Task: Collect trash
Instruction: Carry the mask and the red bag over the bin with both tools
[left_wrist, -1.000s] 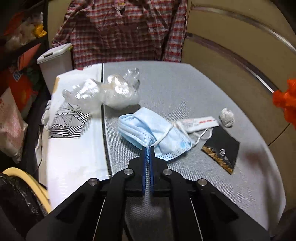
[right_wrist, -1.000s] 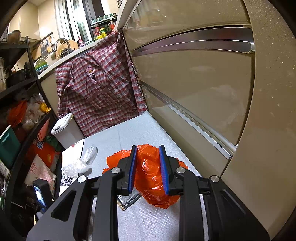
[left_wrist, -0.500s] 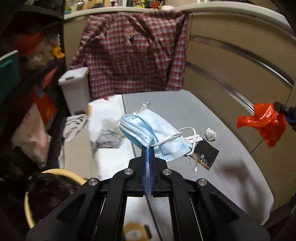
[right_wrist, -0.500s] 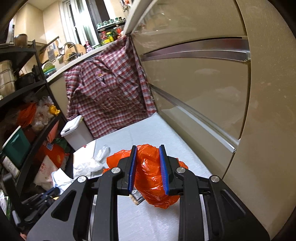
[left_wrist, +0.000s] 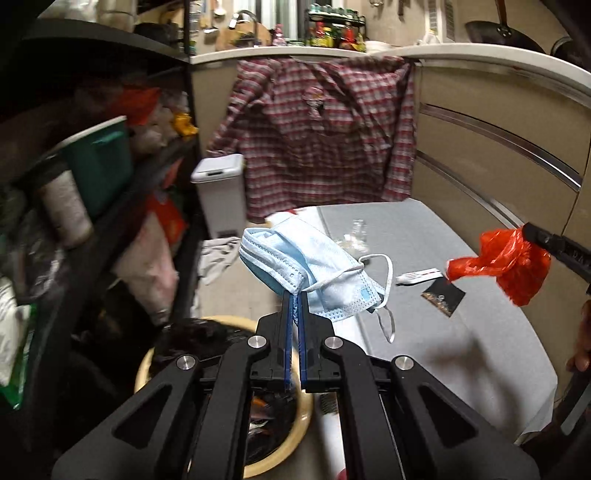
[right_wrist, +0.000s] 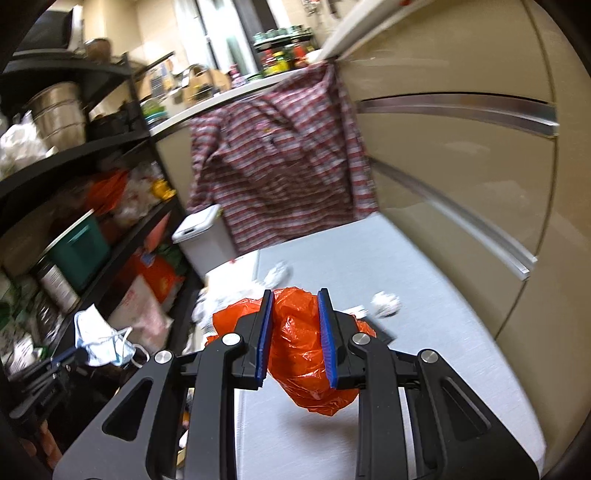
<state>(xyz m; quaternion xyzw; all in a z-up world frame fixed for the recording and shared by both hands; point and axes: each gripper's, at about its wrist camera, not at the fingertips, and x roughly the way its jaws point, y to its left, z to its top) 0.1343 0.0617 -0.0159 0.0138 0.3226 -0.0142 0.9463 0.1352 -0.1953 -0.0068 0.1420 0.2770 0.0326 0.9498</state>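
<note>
Left gripper (left_wrist: 295, 295) downtilted, mask (left_wrist: 314, 266) aloft

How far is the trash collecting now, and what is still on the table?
Nothing can be confirmed as binned yet. In hand: the left gripper pinches the blue face mask above the yellow bin; the right gripper grips the orange plastic bag. Left on the grey table: a white tube, a black wrapper, a crumpled paper ball, clear plastic.

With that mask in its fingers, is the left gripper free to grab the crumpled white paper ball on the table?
Probably not yet. The left gripper is shut on the blue face mask, raised off the table. The paper ball lies unblocked, but the mask must go first.
</note>
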